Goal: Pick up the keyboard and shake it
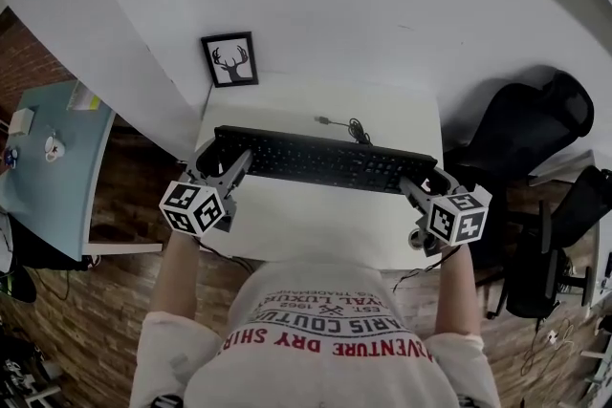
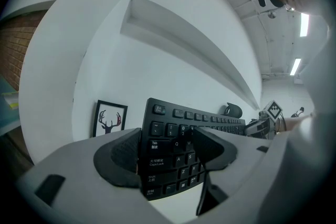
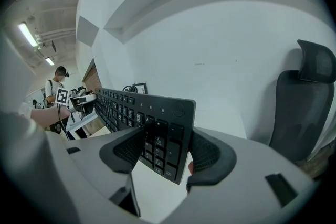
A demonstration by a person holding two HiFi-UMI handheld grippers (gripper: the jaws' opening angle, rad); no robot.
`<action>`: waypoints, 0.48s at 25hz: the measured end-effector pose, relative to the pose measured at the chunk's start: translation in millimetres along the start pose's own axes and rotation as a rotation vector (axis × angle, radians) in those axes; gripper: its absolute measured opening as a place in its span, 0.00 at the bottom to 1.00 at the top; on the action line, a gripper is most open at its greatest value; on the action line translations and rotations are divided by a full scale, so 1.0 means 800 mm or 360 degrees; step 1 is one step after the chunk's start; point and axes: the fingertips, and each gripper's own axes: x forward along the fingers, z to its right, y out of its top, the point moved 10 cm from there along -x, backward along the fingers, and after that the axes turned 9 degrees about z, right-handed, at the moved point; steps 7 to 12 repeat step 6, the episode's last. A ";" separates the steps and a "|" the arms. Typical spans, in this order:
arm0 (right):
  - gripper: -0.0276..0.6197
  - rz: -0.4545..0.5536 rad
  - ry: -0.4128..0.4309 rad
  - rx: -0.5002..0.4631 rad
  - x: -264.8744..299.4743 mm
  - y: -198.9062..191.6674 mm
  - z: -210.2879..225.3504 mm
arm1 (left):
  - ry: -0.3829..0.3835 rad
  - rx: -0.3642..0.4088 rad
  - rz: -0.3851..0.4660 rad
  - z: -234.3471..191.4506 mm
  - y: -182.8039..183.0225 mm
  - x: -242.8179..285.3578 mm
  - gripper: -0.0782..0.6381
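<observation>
A long black keyboard (image 1: 320, 159) is held lifted above the white table (image 1: 306, 225), tilted with its keys facing me. My left gripper (image 1: 222, 162) is shut on its left end, the jaws pinching the Tab and Caps Lock area (image 2: 168, 157). My right gripper (image 1: 421, 182) is shut on the right end, clamping the number pad (image 3: 163, 147). The keyboard's cable (image 1: 346, 126) trails onto the table behind it. In the left gripper view the right gripper's marker cube (image 2: 273, 110) shows at the keyboard's far end.
A framed deer picture (image 1: 230, 60) leans against the white wall at the table's back left. A black office chair (image 1: 521, 134) stands to the right. A pale blue side table (image 1: 48, 167) with small items is at the left. Brick floor surrounds the table.
</observation>
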 end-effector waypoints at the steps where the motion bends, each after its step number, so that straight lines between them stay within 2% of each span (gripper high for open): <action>1: 0.47 -0.0001 0.0003 -0.0005 0.000 0.002 0.001 | 0.0000 0.0001 0.0003 0.001 0.001 0.000 0.54; 12: 0.47 0.0010 -0.0014 -0.0018 -0.006 0.006 0.009 | -0.0017 0.0001 0.0019 0.007 -0.001 0.010 0.54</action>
